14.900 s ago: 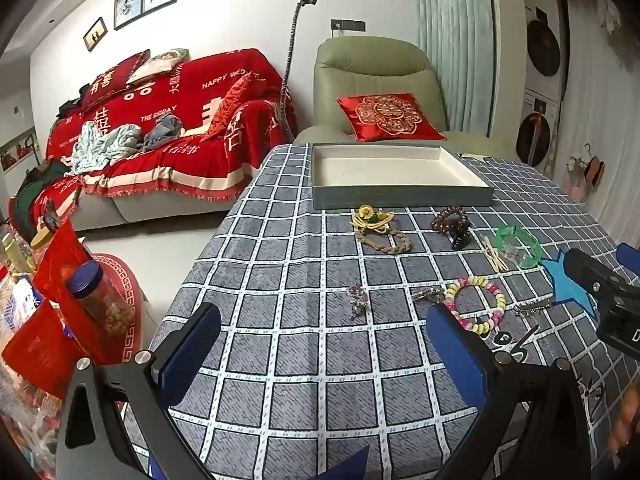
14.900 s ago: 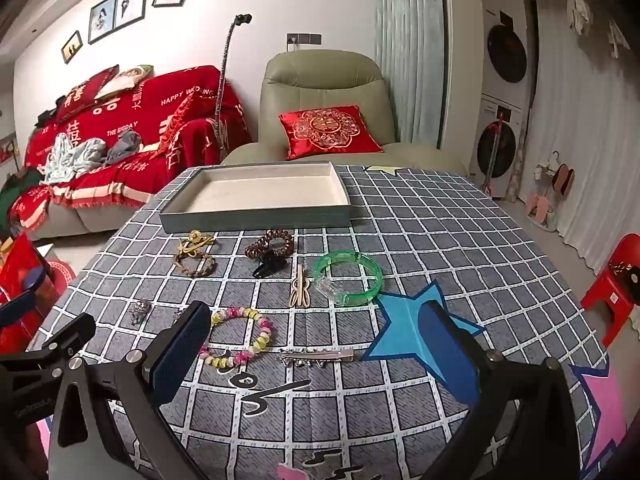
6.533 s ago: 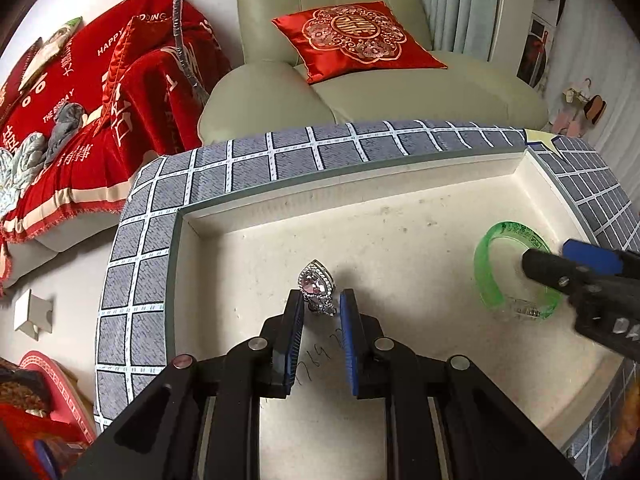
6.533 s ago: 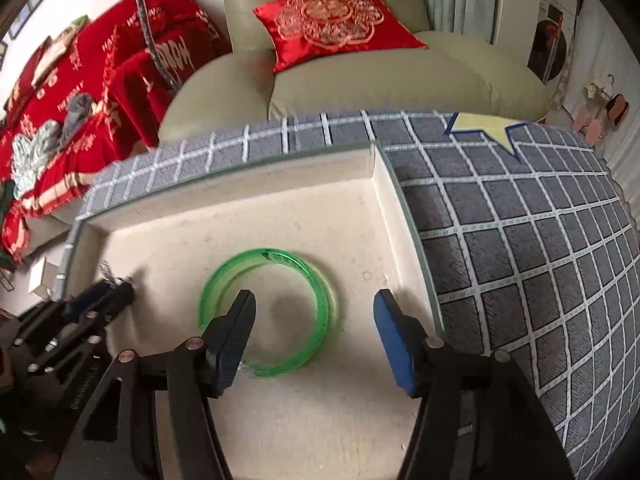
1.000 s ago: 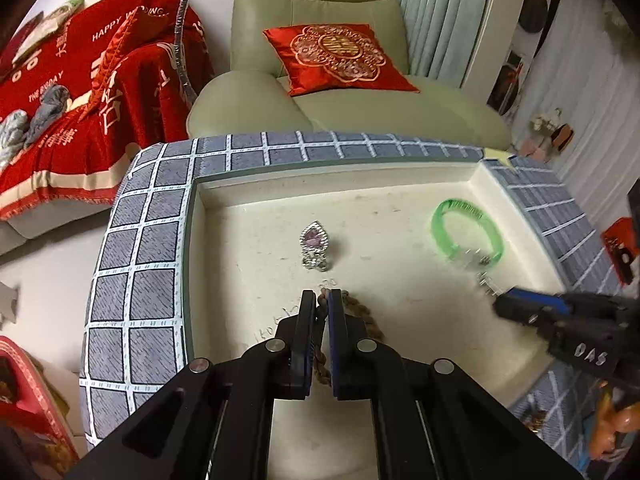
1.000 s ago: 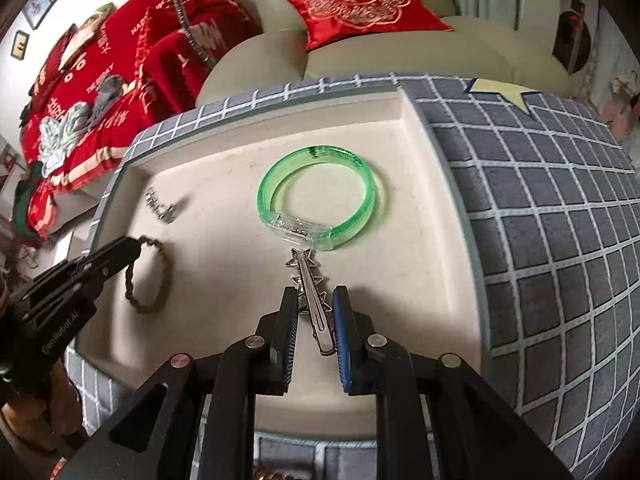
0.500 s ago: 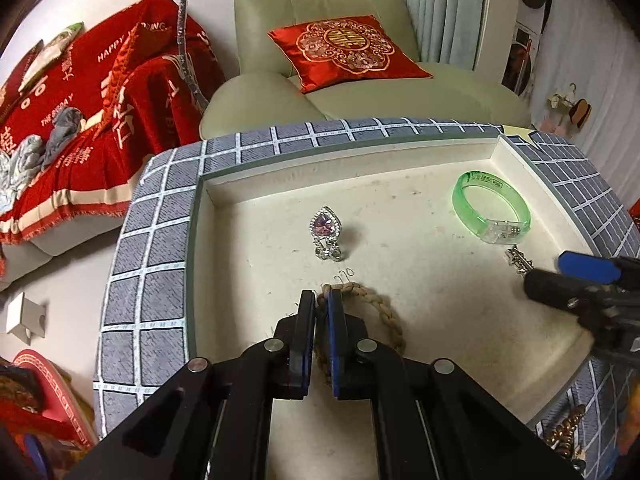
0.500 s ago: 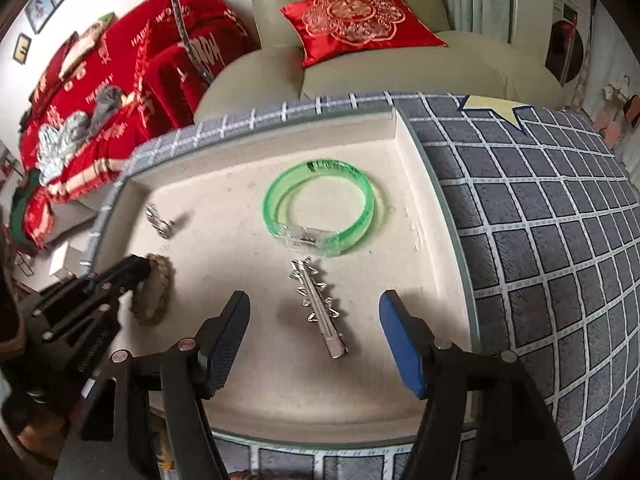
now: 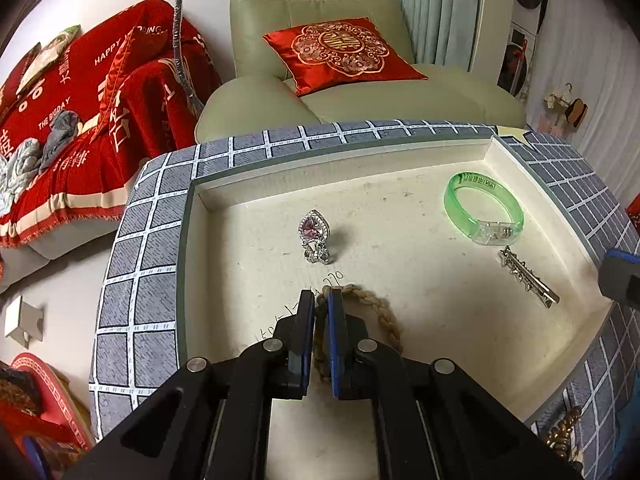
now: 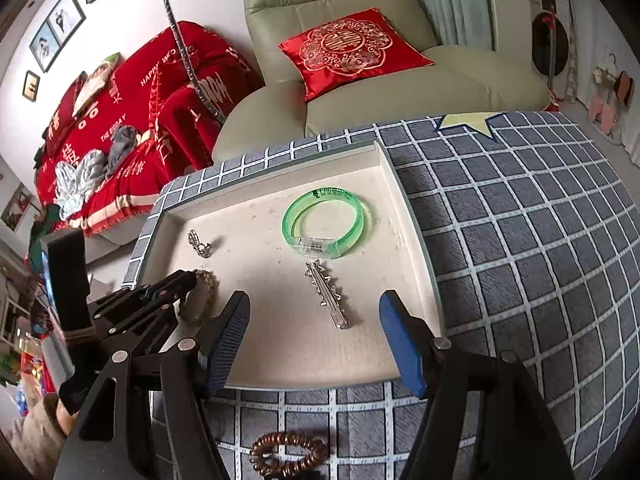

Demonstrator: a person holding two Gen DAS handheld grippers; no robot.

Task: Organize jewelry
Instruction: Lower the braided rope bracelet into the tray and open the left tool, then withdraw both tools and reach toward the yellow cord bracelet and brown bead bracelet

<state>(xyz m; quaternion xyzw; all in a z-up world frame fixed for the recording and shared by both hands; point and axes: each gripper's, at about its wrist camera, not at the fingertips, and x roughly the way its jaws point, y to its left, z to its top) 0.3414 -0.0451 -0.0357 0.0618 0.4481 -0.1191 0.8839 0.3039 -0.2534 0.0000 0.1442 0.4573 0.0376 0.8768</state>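
Note:
A cream-lined tray (image 9: 400,152) (image 10: 416,240) sits on the checked tablecloth. In it lie a green bangle (image 9: 482,210) (image 10: 326,226), a silver hair clip (image 9: 528,278) (image 10: 328,294) and a pink-stone pendant (image 9: 314,234) (image 10: 198,244). My left gripper (image 9: 318,306) (image 10: 188,278) is shut on a braided brown bracelet (image 9: 384,316) (image 10: 202,298) that rests on the tray floor at its left front. My right gripper (image 10: 314,312) is open and empty, above the tray's front edge, just behind the hair clip.
A brown spiral hair tie (image 10: 288,456) lies on the cloth in front of the tray. More beads (image 9: 560,436) lie on the cloth at the tray's front right corner. A green armchair (image 9: 320,40) and a red sofa (image 9: 80,120) stand beyond the table edge.
My right gripper has let go of the silver hair clip, opened wide and drawn back from it. My left gripper stays shut on the braided bracelet low in the tray.

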